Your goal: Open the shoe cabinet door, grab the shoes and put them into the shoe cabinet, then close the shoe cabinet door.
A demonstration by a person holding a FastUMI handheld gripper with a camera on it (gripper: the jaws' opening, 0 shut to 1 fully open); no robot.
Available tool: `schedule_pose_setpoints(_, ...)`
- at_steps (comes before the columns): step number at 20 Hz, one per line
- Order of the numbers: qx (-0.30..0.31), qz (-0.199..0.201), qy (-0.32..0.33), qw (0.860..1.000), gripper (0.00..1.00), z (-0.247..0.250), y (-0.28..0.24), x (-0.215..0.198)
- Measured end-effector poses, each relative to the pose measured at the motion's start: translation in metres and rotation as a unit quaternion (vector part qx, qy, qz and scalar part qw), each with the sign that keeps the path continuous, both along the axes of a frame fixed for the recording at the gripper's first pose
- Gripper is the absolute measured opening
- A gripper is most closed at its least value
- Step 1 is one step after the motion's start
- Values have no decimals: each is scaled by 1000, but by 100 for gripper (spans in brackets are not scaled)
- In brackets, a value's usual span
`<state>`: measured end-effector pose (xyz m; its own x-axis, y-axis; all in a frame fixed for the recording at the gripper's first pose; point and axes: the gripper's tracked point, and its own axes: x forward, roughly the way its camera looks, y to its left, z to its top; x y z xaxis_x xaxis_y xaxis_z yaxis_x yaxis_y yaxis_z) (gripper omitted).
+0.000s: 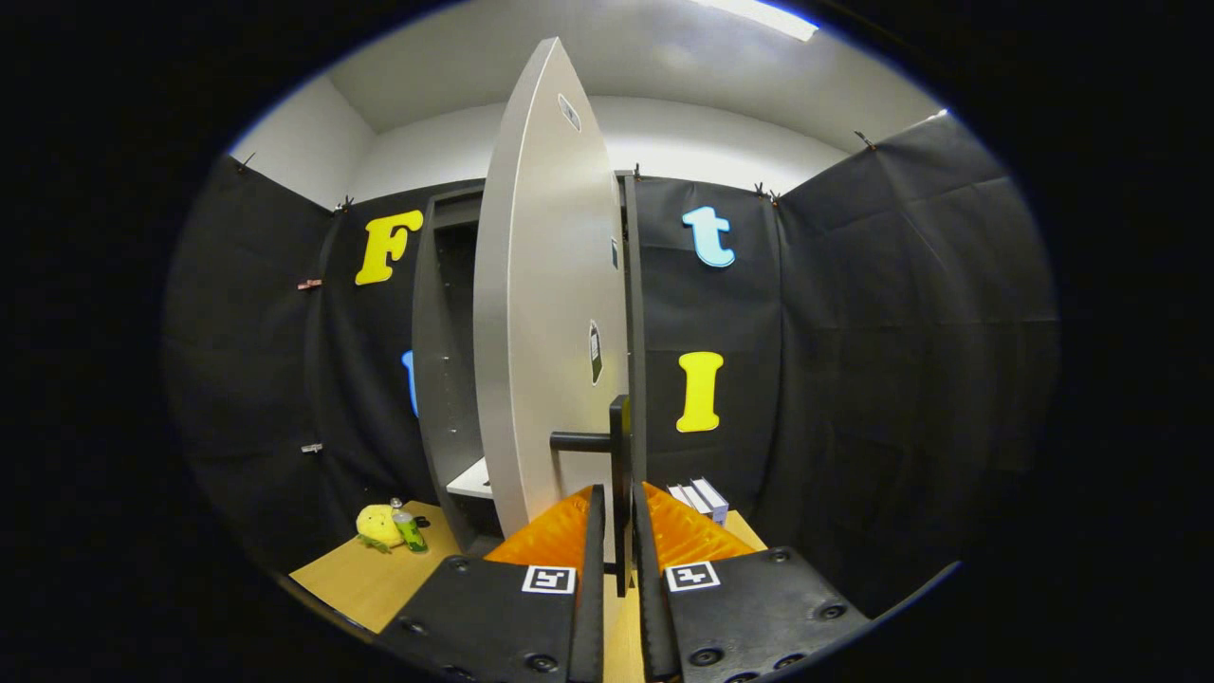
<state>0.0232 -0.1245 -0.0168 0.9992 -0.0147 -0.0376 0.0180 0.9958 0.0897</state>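
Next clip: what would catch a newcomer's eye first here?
The tall pale cabinet door, swung open edge-on just ahead, stands out most. The gripper has its fingers closed on the door's dark handle. Behind the door is the dark shoe cabinet; a yellow plush toy and small bottle sit beside it.

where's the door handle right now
In the gripper view the handle is a dark vertical bar on the edge of the open door, gripped between the tool's two fingers, with the cabinet interior beyond to the left.
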Motion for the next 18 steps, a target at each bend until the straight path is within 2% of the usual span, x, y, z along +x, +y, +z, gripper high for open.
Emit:
schedule_pose_setpoints(9,9,-50,-10,999,20,5,-51,-20)
schedule_pose_setpoints(14,-3,-39,-26,999,20,14,-53,-34)
schedule_pose_setpoints(18,3,-28,-38,999,20,19,-34,-57)
